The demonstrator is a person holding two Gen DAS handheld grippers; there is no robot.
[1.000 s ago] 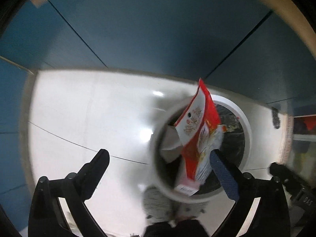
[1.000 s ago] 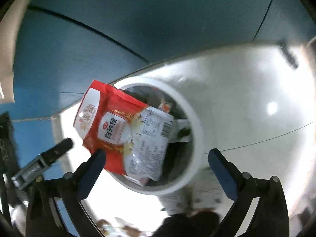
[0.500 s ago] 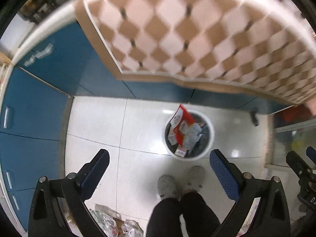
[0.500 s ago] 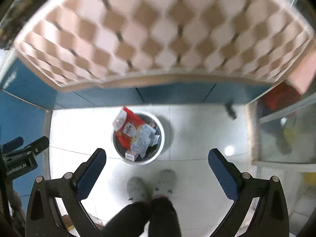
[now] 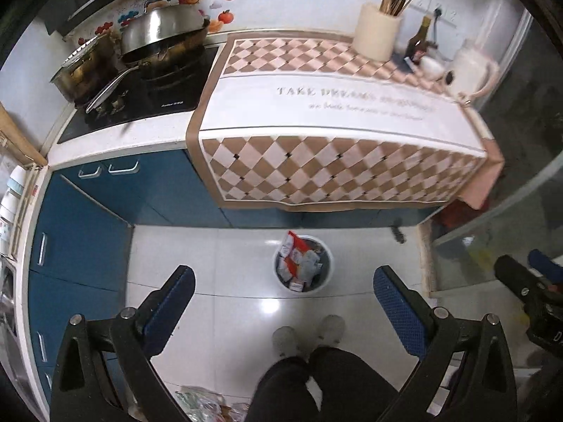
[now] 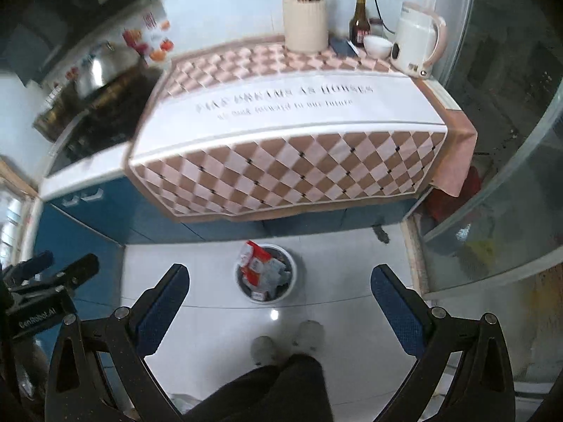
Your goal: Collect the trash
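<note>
From the left wrist view, the left gripper (image 5: 281, 288) hung spread wide and empty above the white trash bin (image 5: 303, 288), which held a red packet (image 5: 293, 248). Through the right wrist view, the right gripper (image 6: 278, 290) likewise gaped empty over the floor-standing bin (image 6: 292, 286) below the checkered cloth (image 6: 292, 172).

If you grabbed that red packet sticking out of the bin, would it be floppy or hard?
Probably floppy: the red packet looks like a thin, creased bag leaning on the rim of the bin. It is likely light, since it sits on top of the other wrappers without sinking. Its glossy surface might be a bit slippery for gripper fingers.
</note>
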